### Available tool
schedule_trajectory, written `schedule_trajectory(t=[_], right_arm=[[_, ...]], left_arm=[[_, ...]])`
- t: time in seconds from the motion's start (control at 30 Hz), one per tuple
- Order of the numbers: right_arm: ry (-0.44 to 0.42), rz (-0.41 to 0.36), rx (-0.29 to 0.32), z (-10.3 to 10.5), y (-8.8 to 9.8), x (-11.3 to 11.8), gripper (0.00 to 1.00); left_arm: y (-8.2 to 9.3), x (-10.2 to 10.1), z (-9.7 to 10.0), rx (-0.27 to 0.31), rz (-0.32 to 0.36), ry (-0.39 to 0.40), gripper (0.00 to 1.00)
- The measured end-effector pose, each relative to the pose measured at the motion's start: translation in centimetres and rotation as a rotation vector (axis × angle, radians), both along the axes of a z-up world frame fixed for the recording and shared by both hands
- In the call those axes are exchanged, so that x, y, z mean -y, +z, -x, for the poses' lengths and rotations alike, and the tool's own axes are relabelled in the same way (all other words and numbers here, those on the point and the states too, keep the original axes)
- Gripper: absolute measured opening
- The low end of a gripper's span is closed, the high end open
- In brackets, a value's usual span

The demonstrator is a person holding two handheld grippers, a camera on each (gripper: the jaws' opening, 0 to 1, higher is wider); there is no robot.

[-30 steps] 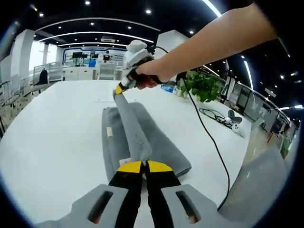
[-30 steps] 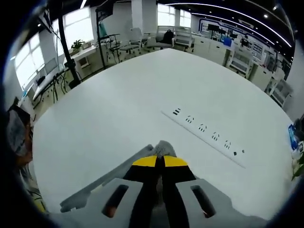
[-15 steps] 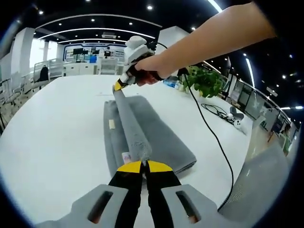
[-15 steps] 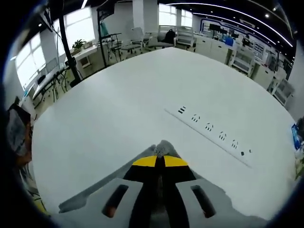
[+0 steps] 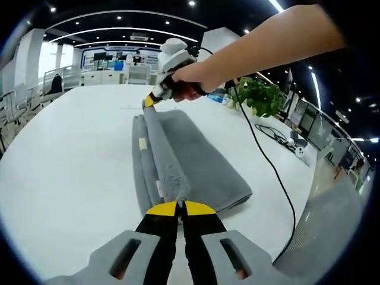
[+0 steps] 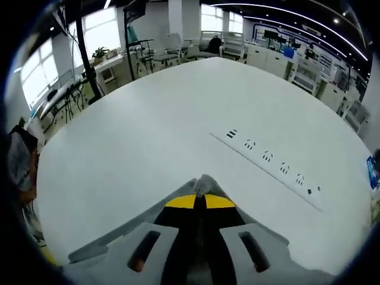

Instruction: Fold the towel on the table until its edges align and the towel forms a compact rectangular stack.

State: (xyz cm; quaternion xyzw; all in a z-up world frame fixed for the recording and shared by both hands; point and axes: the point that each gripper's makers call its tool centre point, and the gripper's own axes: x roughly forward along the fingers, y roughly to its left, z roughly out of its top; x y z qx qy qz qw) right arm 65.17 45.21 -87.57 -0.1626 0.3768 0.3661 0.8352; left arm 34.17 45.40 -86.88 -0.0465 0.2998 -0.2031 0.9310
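A grey towel (image 5: 196,160) lies folded lengthwise on the white table (image 5: 65,166). Its upper edge is lifted and stretched taut between both grippers. My left gripper (image 5: 179,205) is shut on the near corner of that edge. In the left gripper view the right gripper (image 5: 149,107), held by a person's hand, is shut on the far corner. In the right gripper view my right gripper (image 6: 200,198) is shut, with a tuft of grey towel (image 6: 202,185) poking out past its yellow tips. A small label (image 5: 142,142) shows on the towel's left fold.
A row of sockets (image 6: 270,159) is set into the table (image 6: 136,136) ahead of the right gripper. A black cable (image 5: 267,166) trails over the table's right edge. A potted plant (image 5: 261,98) stands at the far right. Chairs and desks stand beyond the table.
Both grippers have carried the lifted edge leftwards over the towel, which now shows more of its flat right part. Both stay shut on the towel.
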Motion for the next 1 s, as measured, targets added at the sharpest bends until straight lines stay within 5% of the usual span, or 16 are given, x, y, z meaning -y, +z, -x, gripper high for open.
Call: schedule_trajectory(t=[0.53, 1.0], right_arm=[[0.051, 0.03, 0.014, 0.4, -0.7, -0.4, 0.02], [0.073, -0.075, 0.044, 0.6, 0.7, -1.1, 0.16]], left_arm=[[-1.5, -1.2, 0.0, -0.031, 0.002, 0.03, 0.03], [-1.4, -2.1, 0.5, -0.016, -0.05, 0.045, 0.1]])
